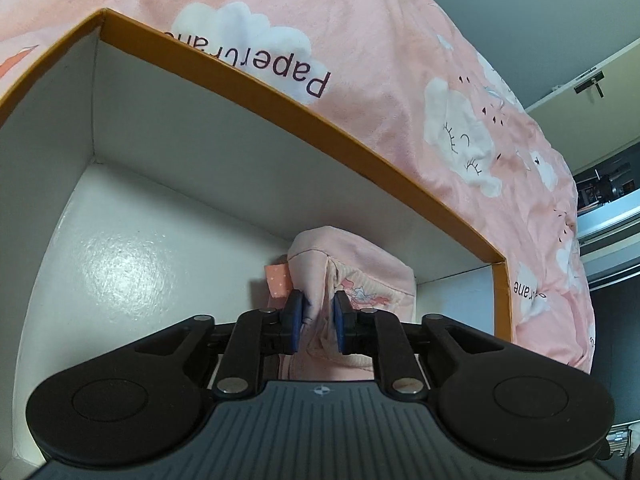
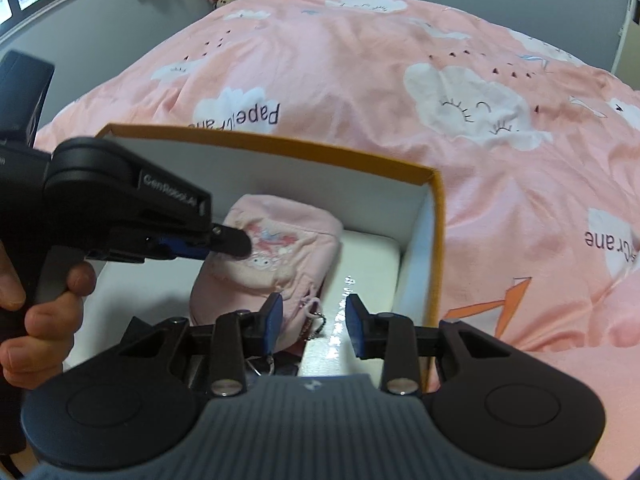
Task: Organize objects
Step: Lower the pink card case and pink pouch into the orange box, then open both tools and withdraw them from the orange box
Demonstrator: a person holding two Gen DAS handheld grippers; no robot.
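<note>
**box_fan:** Closest thing is the left gripper (image 1: 316,322), blue pads nearly together with a fold of the pink pouch (image 1: 352,276) between them. Pinched or just brushing? Honestly can't tell.

**tidyup22:** Where's the pouch sitting?

**box_fan:** Inside the orange-rimmed box (image 1: 280,92), in the corner by the far wall. One pouch, one box, two grippers. Lots of bare white floor on the other side of the pouch.

**tidyup22:** And the right gripper (image 2: 314,326)?

**box_fan:** Jaws apart, holding nothing, just above the pouch's keychain end. Box sits on the pink cloud bedspread (image 2: 480,140).
</note>
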